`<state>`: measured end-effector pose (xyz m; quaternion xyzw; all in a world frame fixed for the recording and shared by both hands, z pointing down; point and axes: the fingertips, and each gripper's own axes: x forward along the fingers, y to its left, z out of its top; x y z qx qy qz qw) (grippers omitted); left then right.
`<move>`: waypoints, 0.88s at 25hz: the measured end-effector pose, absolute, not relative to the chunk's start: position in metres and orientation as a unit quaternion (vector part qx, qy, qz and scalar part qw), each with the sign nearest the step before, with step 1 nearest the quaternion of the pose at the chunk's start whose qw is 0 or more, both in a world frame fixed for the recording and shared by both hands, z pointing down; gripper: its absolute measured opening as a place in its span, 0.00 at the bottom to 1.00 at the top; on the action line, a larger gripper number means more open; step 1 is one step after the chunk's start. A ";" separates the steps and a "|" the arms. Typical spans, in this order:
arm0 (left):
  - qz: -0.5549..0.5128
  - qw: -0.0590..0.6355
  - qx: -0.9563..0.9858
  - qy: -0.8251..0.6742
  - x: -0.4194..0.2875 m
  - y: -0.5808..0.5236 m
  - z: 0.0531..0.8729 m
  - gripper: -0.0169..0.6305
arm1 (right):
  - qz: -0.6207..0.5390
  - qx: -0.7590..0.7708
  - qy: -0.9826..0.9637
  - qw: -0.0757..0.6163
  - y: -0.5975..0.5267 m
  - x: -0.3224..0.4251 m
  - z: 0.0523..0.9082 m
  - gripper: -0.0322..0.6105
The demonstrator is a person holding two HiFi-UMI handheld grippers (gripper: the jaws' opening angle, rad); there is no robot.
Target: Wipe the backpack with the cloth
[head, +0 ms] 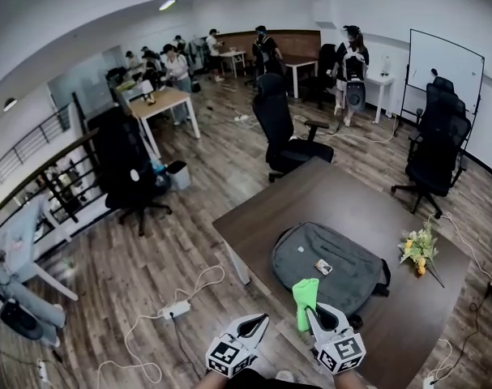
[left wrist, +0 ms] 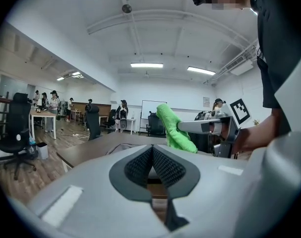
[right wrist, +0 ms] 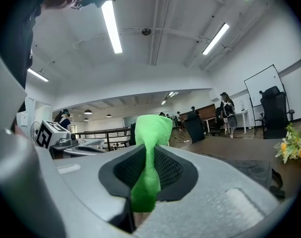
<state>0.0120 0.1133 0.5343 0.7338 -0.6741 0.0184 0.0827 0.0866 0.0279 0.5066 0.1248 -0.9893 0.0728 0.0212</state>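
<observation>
**Worktop** (head: 310,193): brown, set at an angle on a wooden floor. Its near corner is lost behind the tools at the head view's bottom edge.

**Backpack** (head: 335,266): grey, lying flat near the middle of the worktop, towards the near edge. Its nearest part is hidden by the cloth and the right tool. A small pale item (head: 323,267) rests on top of it, too small to identify.

**Cloth** (head: 304,297): bright green, bunched and standing upright in the air over the backpack's near edge. Whether it touches the backpack cannot be told.

**Right tool** (right wrist: 150,155): jaws clamped on the cloth, which rises above the tips and hangs down behind them.

**Left tool** (left wrist: 152,150): jaws closed together with nothing between them. It is held just beside the right tool, off the worktop's near-left edge. The hands behind both tools are cut off by the frame.

**Flowers** (head: 418,250): a yellow and white bunch near the worktop's right edge, apart from the backpack.

**Office chair** (head: 282,128): black, at the worktop's far corner.
</observation>
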 end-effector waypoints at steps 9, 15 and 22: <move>0.011 0.085 0.718 -0.691 -0.033 0.061 0.538 0.05 | 0.079 0.126 -0.988 0.026 -0.018 0.054 0.511 0.14; 0.011 0.075 0.746 -0.662 -0.068 0.004 0.535 0.05 | 0.104 0.150 -0.983 0.014 -0.070 0.019 0.499 0.15; 0.023 0.068 0.786 -0.614 -0.122 -0.069 0.526 0.05 | 0.100 0.210 -0.972 0.019 -0.121 -0.023 0.496 0.15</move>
